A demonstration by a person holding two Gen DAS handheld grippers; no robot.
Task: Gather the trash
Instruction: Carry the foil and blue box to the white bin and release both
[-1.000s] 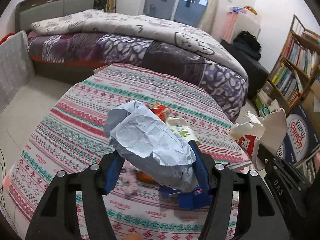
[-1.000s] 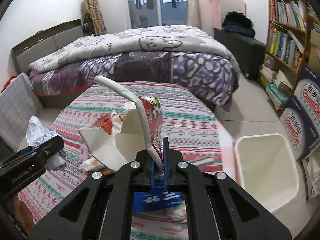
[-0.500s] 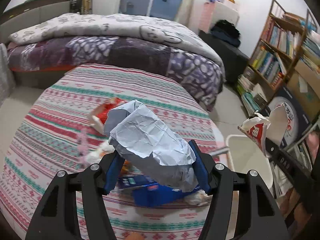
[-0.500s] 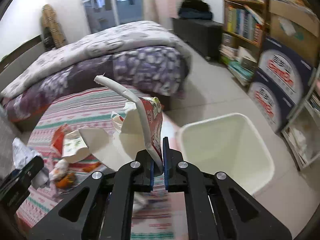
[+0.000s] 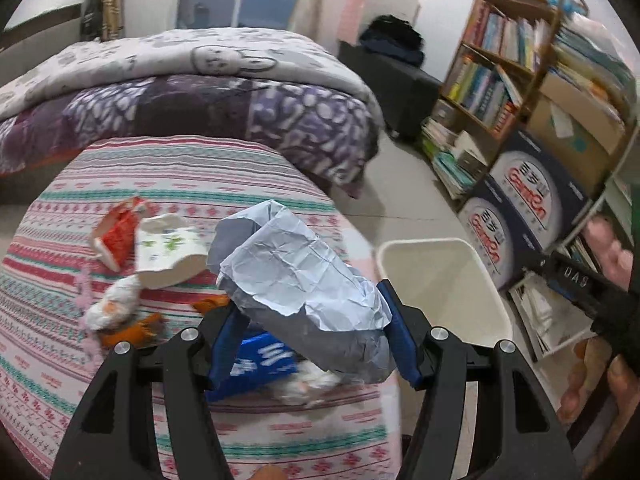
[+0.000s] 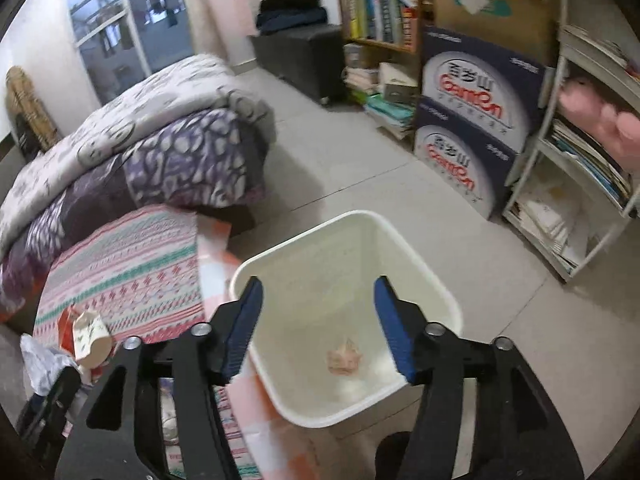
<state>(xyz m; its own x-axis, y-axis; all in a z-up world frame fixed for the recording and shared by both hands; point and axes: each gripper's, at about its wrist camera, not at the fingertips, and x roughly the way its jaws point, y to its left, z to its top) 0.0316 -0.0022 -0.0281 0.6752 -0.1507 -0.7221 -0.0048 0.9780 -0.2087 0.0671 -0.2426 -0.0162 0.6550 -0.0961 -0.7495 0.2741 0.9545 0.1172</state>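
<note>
A bed (image 5: 180, 92) with a purple patterned quilt fills the far side of the room, and in front of it stands a round table (image 5: 168, 184) under a striped pink, green and white cloth. Bare tiled floor (image 6: 360, 168) lies open between the bed, the bookshelves (image 5: 516, 60) and the table's edge. Just beside that edge sits a white plastic bin (image 6: 416, 276) with smooth, tapering walls, and a small crumpled pinkish scrap (image 6: 344, 358) lies on its bottom. The right gripper (image 6: 318, 328) hangs directly over the bin's mouth, its blue-padded jaws spread wide and holding nothing. The left gripper (image 5: 310, 338) is clamped on a large wad of crumpled grey-white paper (image 5: 296, 276) above the table's near edge, with the bin to its right. More litter lies on the cloth: a torn red carton (image 5: 118, 232), a flowered paper piece (image 5: 168, 252) and a blue packet (image 5: 260, 364).
</note>
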